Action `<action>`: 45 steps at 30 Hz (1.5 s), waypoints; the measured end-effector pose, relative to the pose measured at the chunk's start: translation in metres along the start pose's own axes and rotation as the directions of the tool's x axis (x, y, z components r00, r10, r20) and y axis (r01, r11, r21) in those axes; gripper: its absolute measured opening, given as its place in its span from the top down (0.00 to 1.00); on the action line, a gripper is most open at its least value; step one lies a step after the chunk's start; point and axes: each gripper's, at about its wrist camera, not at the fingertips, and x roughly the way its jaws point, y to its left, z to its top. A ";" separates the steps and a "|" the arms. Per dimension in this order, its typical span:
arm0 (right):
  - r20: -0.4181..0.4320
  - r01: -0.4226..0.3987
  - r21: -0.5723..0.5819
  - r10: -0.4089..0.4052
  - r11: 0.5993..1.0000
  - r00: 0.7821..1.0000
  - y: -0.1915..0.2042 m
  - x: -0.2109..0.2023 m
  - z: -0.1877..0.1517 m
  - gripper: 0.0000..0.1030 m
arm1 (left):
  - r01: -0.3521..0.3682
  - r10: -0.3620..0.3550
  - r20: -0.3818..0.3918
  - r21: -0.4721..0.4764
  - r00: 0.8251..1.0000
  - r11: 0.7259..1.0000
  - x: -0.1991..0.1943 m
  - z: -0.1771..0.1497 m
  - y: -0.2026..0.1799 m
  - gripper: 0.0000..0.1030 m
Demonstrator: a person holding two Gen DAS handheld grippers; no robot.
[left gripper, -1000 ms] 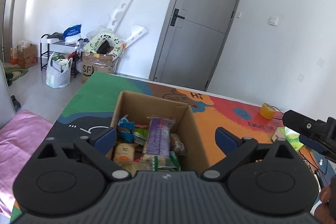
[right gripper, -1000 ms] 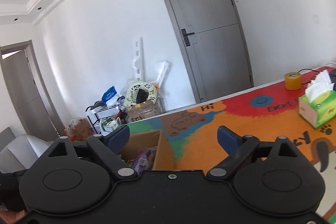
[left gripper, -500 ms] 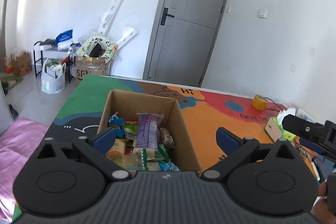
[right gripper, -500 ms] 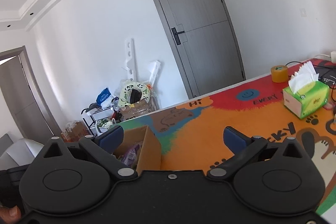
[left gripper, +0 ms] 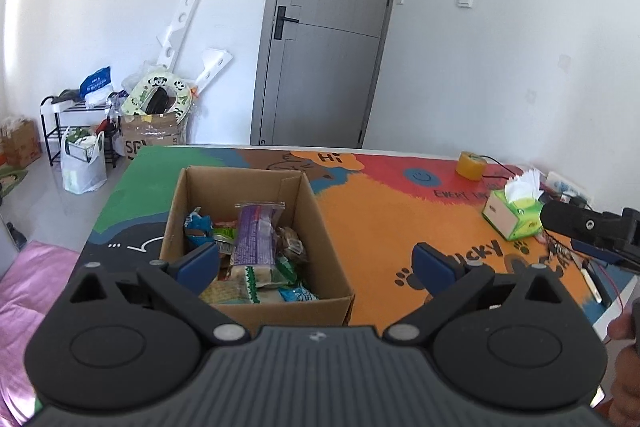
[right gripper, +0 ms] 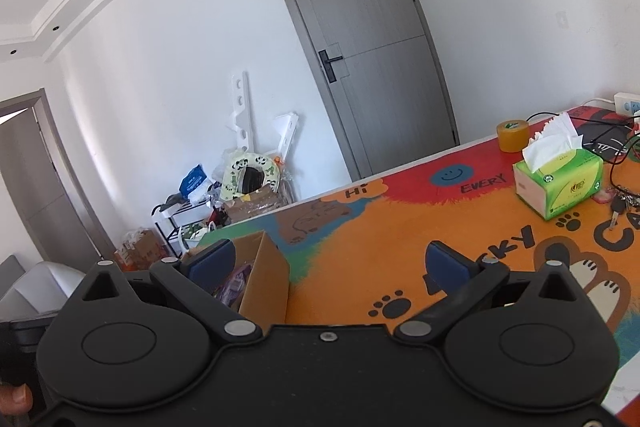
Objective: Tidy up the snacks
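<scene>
Snacks (left gripper: 256,255) lying heaped in a box (left gripper: 256,301), sitting on the mat (left gripper: 380,219) at about 11 o'clock from the left gripper (left gripper: 316,263). Hovering above the near rim with jaws spread wide and nothing between them, left pad (left gripper: 198,263) hanging over the packets, right pad (left gripper: 434,265) over bare mat: probably held high to survey the heap before choosing a packet. Looking like plain brown corrugated card, flaps up, walls straight, so likely keeping loose packets corralled. Showing crinkly film wrappers inside, glossy and slippery by the look: a tall purple packet (left gripper: 256,235) standing on end against its neighbours at the middle, pale green-edged wafers in front of it, a blue packet at 10 o'clock, a small clear bag of brown pieces at 2 o'clock.

Floating further right, at about 3 o'clock, the right gripper (right gripper: 328,265), likewise splayed and empty, box corner (right gripper: 264,279) peeking past its left pad (right gripper: 210,263); seemingly waiting its turn.

Spreading beyond, a smooth printed mat in orange, red and green with paw prints. Resting at 2 o'clock, well apart from the box, a green tissue pack (right gripper: 560,183), soft-sided, white sheet sticking up. Standing just behind it, a yellow tape roll (right gripper: 513,135), a squat cylinder. Trailing near the far edge, cables and keys.
</scene>
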 end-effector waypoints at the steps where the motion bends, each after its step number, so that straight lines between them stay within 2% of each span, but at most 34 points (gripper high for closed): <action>1: -0.009 0.000 -0.006 0.000 1.000 1.000 -0.001 0.000 0.000 0.00 | 0.003 -0.003 -0.001 0.004 1.000 1.000 -0.001 -0.002 0.000 0.01; 10: -0.044 -0.010 -0.081 0.006 0.997 0.999 0.002 -0.014 -0.004 0.00 | -0.001 0.001 -0.026 0.000 1.000 1.000 -0.006 -0.008 0.010 0.01; 13: -0.057 -0.021 -0.094 0.016 0.995 0.998 0.002 -0.016 -0.004 0.00 | -0.028 0.028 -0.018 -0.012 0.999 1.000 -0.011 -0.008 0.015 0.01; 20: -0.089 -0.040 -0.125 0.029 0.991 0.996 0.010 -0.017 -0.007 0.00 | -0.041 0.041 -0.019 -0.004 0.999 0.999 -0.016 -0.008 0.018 0.01; 27: -0.084 -0.056 -0.129 0.046 0.990 0.995 0.014 -0.019 -0.007 0.00 | -0.051 0.050 -0.026 -0.007 0.998 0.999 -0.014 -0.010 0.023 0.01; 45: -0.093 -0.037 -0.148 0.023 0.988 0.995 0.014 -0.017 -0.009 0.00 | -0.042 0.043 -0.040 0.014 0.998 0.999 -0.011 -0.013 0.019 0.01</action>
